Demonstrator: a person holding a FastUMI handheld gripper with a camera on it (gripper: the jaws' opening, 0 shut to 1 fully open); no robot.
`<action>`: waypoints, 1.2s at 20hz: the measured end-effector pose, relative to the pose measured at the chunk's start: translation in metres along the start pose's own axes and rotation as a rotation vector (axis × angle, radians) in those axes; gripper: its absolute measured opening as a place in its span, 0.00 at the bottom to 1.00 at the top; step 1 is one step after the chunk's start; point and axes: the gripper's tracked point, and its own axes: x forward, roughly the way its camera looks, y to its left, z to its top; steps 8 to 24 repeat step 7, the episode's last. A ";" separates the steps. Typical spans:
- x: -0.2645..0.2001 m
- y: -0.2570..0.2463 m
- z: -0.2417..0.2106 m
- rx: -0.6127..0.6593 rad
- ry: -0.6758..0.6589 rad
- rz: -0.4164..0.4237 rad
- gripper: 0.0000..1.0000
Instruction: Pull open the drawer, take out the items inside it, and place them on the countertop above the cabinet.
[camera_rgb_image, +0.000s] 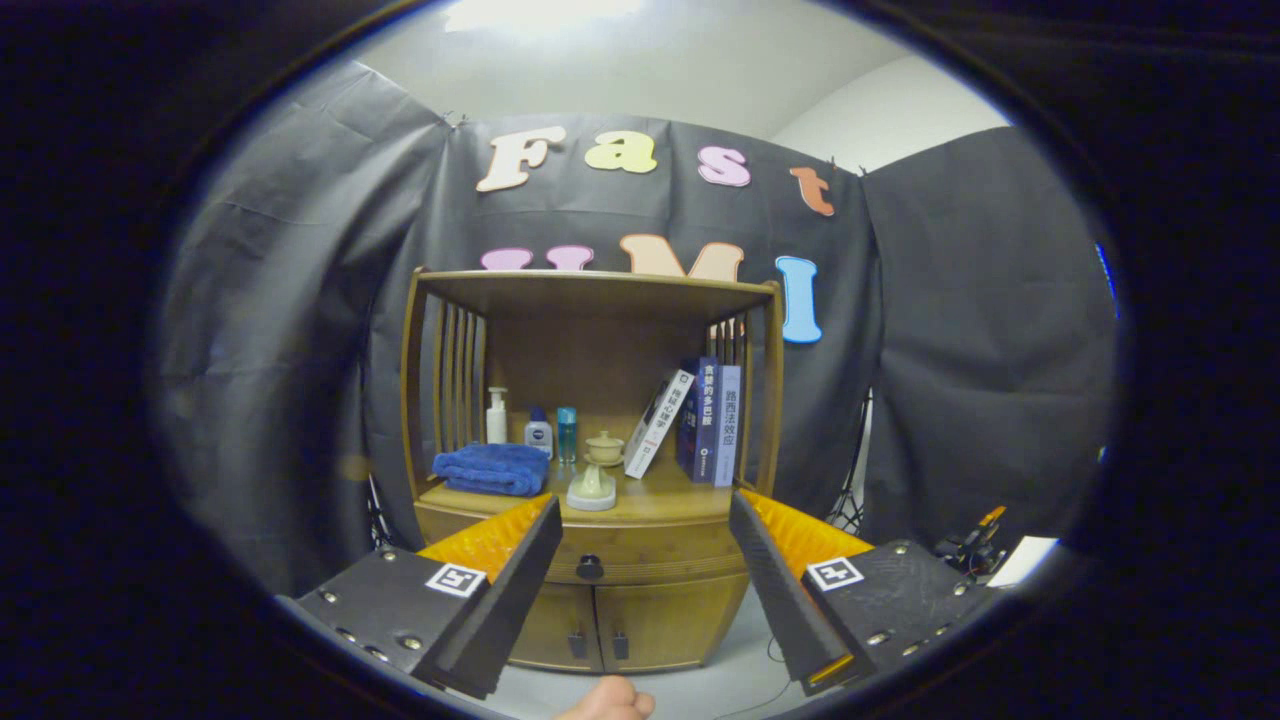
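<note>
gripper (645, 545) fingers wide, holding nothing, lined up on the drawer (640, 562) at frame centre, probably to take its knob (590, 567). drawer sits shut under the countertop (680, 500), which carries a towel (492, 468), bottles, books. contents hidden, so stage unclear.

Claw (645, 520) mounts: screws, square markers
</note>
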 end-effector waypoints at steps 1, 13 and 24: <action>-0.003 -0.001 0.000 0.002 -0.003 -0.004 1.00; -0.009 -0.011 -0.006 0.016 -0.003 -0.027 1.00; -0.009 -0.011 -0.006 0.016 -0.003 -0.027 1.00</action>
